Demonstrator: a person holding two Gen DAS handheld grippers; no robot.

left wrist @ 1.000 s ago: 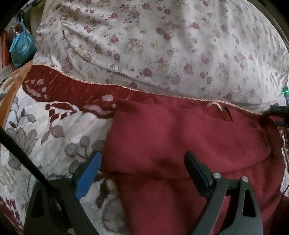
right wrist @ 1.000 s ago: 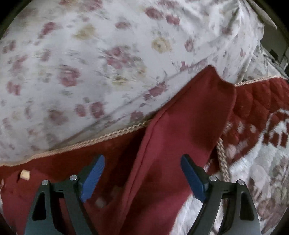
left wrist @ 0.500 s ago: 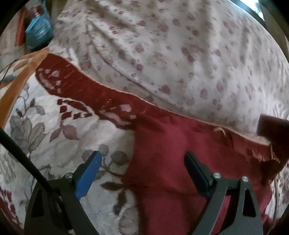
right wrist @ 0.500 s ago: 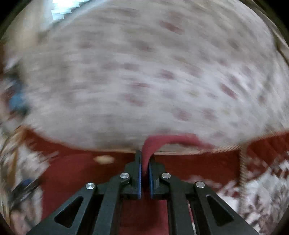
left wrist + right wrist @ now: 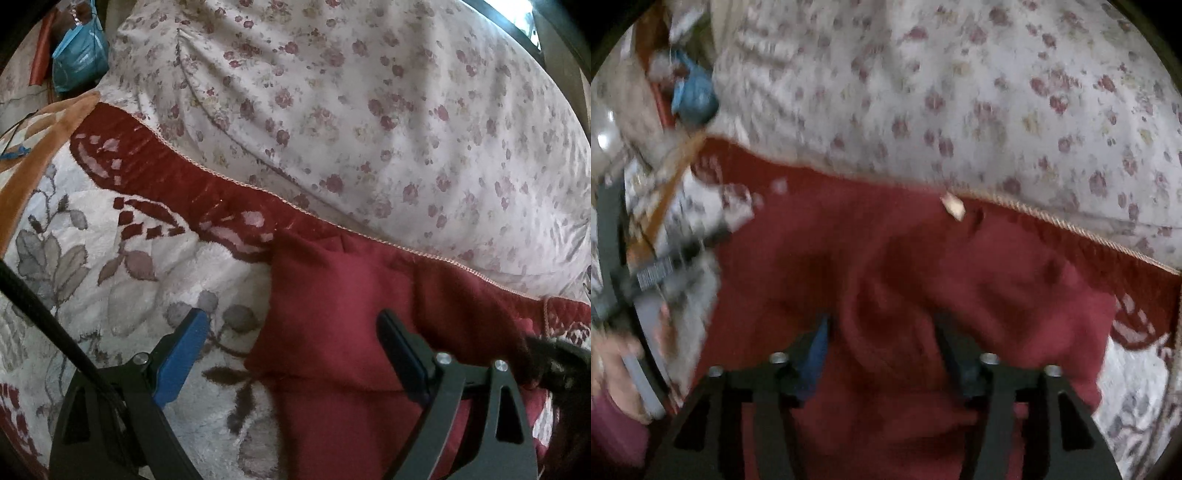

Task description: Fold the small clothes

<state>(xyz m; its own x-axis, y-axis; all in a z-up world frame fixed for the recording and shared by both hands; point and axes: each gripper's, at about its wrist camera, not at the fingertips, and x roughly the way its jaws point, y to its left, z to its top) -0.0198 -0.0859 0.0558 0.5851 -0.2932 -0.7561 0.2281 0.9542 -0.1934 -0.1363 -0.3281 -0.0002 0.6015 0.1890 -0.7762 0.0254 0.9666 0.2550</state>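
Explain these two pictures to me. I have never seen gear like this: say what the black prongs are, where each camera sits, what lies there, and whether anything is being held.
No robot here: a person holds a hand tool in each hand, each with two-finger tongs and a wide-angle camera looking along the fingers.

One picture is from the left tongs. They stand open over the edge of a dark red garment, gripping nothing.

The other, blurred, is from the right tongs. Their jaws have just been opening; a fold of the garment rises between them, but the pads do not press it.

The garment lies on a plush flower-patterned blanket, with floral bedding heaped behind and a blue bag in the far corner.
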